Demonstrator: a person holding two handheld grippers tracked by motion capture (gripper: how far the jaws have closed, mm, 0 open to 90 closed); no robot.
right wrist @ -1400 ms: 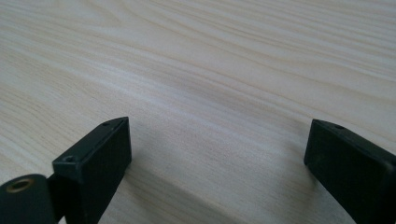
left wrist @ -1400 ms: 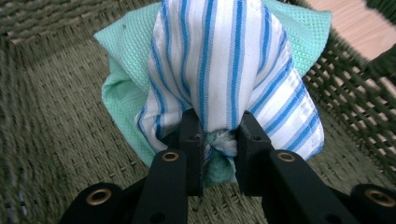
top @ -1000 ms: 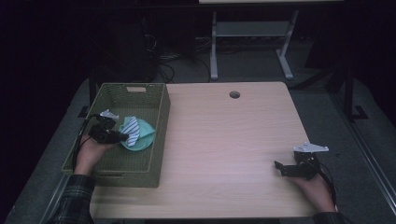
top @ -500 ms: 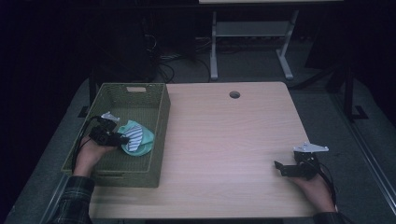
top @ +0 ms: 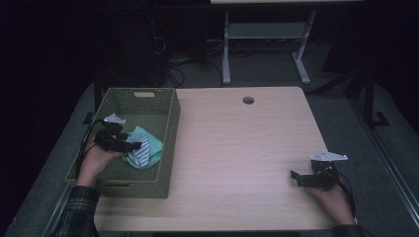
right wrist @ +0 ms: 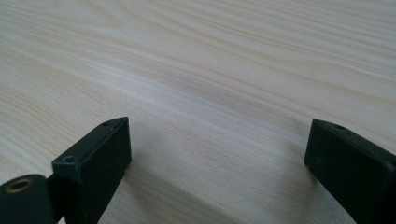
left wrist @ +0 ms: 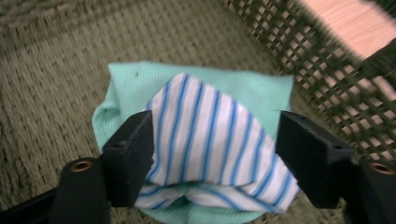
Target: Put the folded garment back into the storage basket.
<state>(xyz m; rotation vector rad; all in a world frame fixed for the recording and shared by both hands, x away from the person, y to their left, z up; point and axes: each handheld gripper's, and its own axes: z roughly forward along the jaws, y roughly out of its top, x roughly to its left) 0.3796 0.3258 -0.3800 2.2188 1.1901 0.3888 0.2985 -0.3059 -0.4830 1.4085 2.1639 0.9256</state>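
Note:
A folded cloth, white with blue stripes (left wrist: 210,126) over a mint-green layer (left wrist: 135,79), lies on the floor of the olive woven basket (top: 169,148) at the table's left. My left gripper (top: 136,146) reaches into the basket. Its jaws stand open on either side of the striped cloth (top: 146,152), one at each flank, and the left gripper (left wrist: 215,140) hangs just over it. My right gripper (top: 295,177) rests low over the bare wooden table (top: 237,148) at the near right, open with nothing between its jaws (right wrist: 217,140).
The basket's mesh wall (left wrist: 327,70) rises close to the right of the cloth. A round cable hole (top: 248,100) sits at the table's far edge. Beyond the table stand a white metal frame (top: 267,34) and tangled cables (top: 183,74) on the dark floor.
My left gripper and the cloth have shifted a little lower and nearer inside the basket. The right gripper has stayed put.

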